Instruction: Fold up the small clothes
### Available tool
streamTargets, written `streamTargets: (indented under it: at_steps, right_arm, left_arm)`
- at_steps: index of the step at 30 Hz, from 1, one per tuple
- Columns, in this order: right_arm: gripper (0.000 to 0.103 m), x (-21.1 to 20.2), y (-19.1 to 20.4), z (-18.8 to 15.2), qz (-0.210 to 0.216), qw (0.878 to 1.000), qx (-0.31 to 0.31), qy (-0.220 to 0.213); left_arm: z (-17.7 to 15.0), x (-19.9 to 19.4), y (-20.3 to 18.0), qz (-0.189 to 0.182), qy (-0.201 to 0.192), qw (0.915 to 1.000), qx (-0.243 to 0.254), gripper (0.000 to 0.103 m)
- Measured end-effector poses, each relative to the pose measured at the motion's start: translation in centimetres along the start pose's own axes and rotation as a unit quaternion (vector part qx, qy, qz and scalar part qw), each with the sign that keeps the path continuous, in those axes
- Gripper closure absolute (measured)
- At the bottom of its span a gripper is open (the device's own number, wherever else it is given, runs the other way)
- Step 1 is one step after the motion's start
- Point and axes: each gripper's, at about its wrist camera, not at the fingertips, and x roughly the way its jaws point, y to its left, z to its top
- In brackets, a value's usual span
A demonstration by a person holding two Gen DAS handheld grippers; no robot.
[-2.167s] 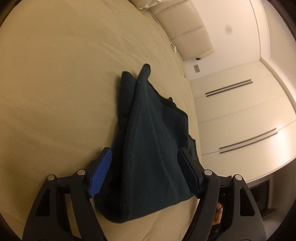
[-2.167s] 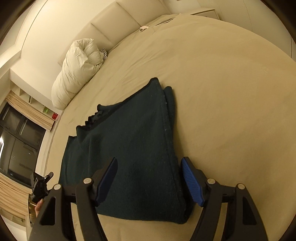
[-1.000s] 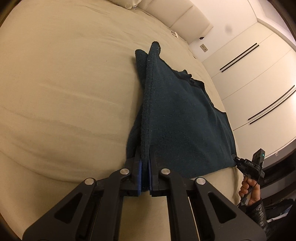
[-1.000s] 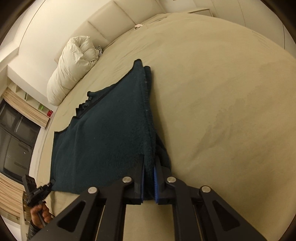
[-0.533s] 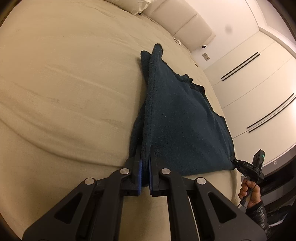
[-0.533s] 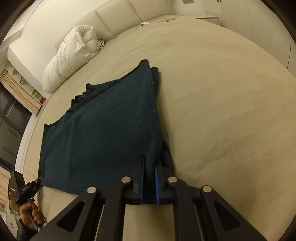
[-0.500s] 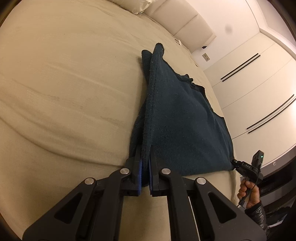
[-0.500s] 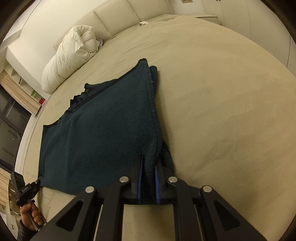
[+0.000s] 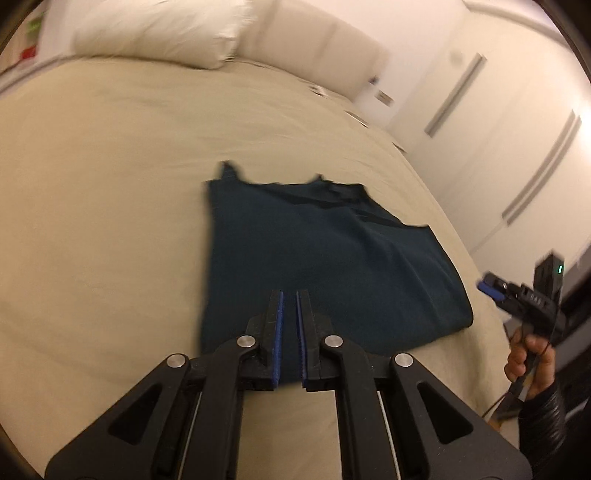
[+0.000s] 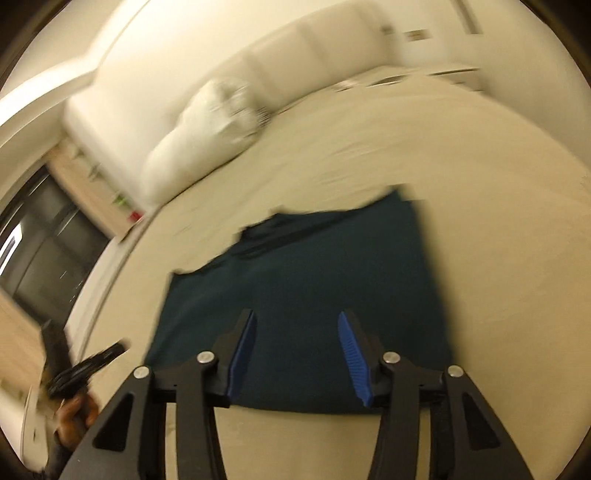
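A dark teal garment (image 9: 317, 258) lies flat on the beige bed (image 9: 92, 221), folded into a rough rectangle. In the left wrist view my left gripper (image 9: 289, 295) hovers over its near edge with the jaws nearly together, a thin gap between the blue pads, nothing held. In the right wrist view the garment (image 10: 314, 288) lies ahead, and my right gripper (image 10: 297, 317) is open and empty above its near edge. The right gripper also shows in the left wrist view (image 9: 491, 290) at the right, off the garment. Both views are blurred.
A white pillow (image 9: 159, 33) and padded headboard (image 9: 325, 48) lie at the far end of the bed. White wardrobe doors (image 9: 517, 129) stand to the right. A dark window (image 10: 33, 243) is at the left in the right wrist view.
Both grippers have let go of the garment's folded edge and lifted back. The garment now lies flat. The right gripper has opened wide; the left has only a thin gap.
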Motion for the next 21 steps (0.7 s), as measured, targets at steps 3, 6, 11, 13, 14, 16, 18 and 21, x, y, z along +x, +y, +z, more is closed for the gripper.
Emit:
streamTargets:
  at_steps: [3,6,11,13,14,16,18,21]
  right_arm:
    - [0.055,6.4,4.0,1.3,0.057,0.997,-0.019,0.040]
    - [0.055,12.6,3.2,1.7,0.095,0.989,0.057,0.096]
    - [0.103,14.1,-3.2,0.2,0.084,0.984,0.134,0.086]
    - [0.103,11.4,-7.8,0.3,0.103,0.975,0.194,0.037]
    - [0.103,10.1,-9.3,0.4,0.096,0.972,0.212,0.016]
    - [0.103,7.0,-11.9,0.5,0.056,0.970,0.237,-0.020]
    - [0.093,4.2,-12.8,0.1,0.025,0.964,0.258,-0.048]
    - [0.077,2.1,-9.1,-0.5,0.049,0.976,0.206,-0.051]
  left_arm:
    - [2.1,5.5,-3.8,0.015,0.026,0.9982,0.052,0.097]
    - [2.9,11.0,-4.2,0.063,0.083,0.9931,0.055,0.097]
    - [1.9,11.9,-0.7,0.024,0.092,0.9954,0.014,0.097]
    - [1.5,11.4,-0.5,0.019,0.086,0.9959,0.024,0.097]
    - [1.5,11.4,-0.4,0.017,0.085,0.9960,0.021,0.097]
    - [1.6,11.3,-0.1,0.019,0.082,0.9964,0.009,0.097]
    - [1.5,11.2,-0.6,0.032,0.080,0.9962,0.014,0.097]
    - [1.0,11.2,-1.1,0.053,0.074,0.9955,0.028,0.097]
